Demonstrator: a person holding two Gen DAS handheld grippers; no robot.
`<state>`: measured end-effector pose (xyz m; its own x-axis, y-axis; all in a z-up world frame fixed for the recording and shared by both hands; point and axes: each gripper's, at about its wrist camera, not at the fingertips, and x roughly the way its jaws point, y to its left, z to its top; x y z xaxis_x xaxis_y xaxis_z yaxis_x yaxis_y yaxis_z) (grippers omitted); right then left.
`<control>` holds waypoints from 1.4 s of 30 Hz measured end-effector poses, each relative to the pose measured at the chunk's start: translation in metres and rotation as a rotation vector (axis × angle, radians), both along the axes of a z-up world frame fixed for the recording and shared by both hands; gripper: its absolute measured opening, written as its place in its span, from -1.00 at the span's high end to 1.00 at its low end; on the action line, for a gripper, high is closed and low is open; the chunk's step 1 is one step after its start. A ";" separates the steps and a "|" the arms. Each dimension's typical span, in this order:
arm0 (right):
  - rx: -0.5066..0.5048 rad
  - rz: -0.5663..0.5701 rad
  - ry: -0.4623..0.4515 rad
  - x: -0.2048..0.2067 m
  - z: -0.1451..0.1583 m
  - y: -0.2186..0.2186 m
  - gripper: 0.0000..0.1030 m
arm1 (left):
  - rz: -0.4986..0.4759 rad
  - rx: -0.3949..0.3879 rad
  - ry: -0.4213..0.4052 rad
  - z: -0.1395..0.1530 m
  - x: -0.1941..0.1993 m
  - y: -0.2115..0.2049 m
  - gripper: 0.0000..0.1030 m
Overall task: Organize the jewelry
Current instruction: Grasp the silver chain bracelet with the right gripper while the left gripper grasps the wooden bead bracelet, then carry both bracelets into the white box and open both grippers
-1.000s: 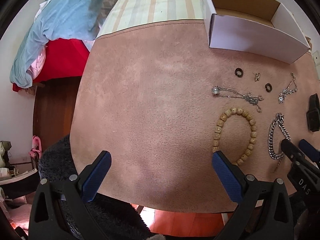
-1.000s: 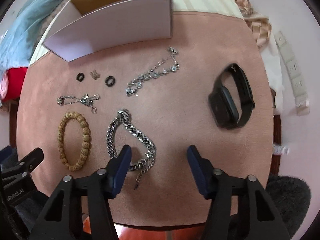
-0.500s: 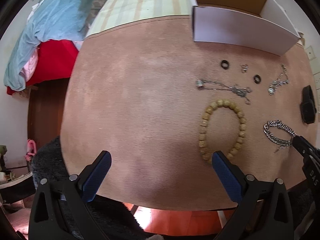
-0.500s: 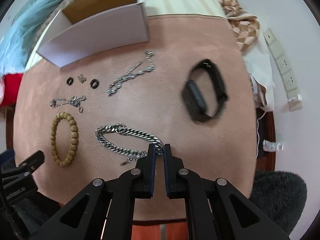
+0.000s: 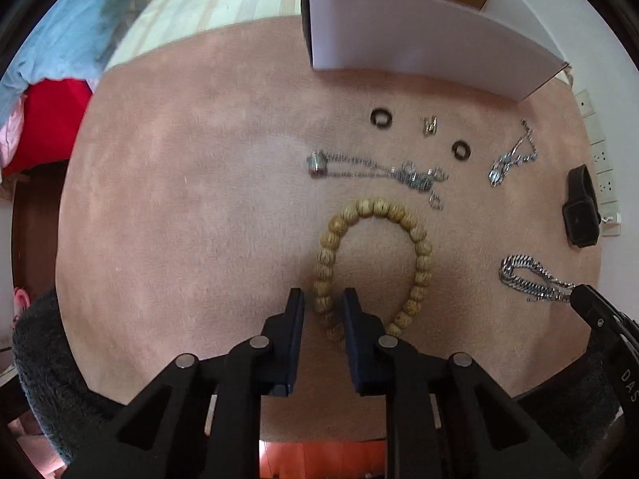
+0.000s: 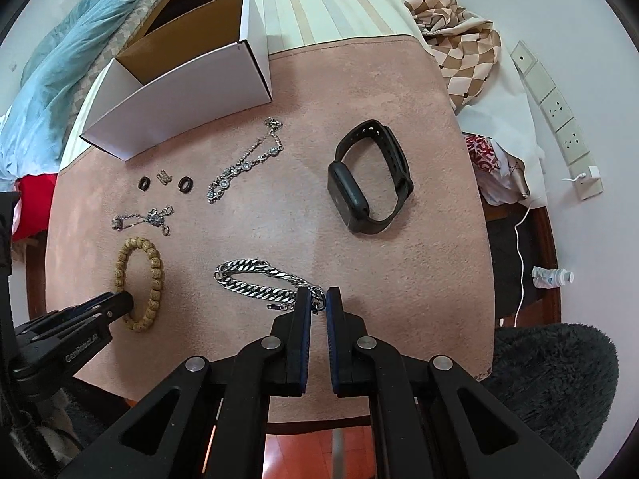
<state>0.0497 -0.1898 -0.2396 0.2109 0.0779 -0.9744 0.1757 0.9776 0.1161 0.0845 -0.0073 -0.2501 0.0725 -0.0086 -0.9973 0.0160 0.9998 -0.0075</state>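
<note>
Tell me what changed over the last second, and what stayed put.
The left gripper went from wide open to closed around the bead bracelet. The right gripper, open a second ago, has shut on the steel chain and dragged its near end toward the table edge, stretching it out. The watch, rings, thin chains and box lie as before.

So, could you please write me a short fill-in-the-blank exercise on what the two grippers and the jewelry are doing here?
1. The left gripper is shut on the ____ bead bracelet.
2. The right gripper pinches one end of the silver ____ bracelet.
3. The black smartwatch lies ____ by either gripper.
4. The white cardboard box at the far edge of the table stands ____ at the top.

Missing words: wooden; chain; untouched; open
</note>
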 end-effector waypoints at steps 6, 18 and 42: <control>0.035 -0.003 -0.021 0.000 0.012 0.001 0.85 | 0.021 -0.053 -0.049 0.023 0.000 0.011 0.87; 0.144 0.022 -0.093 0.009 0.054 0.009 0.85 | -0.007 -0.116 -0.181 0.105 0.003 0.029 0.87; 0.108 0.172 -0.269 0.174 0.140 0.040 0.86 | -0.141 -0.192 -0.320 0.168 0.143 0.004 0.87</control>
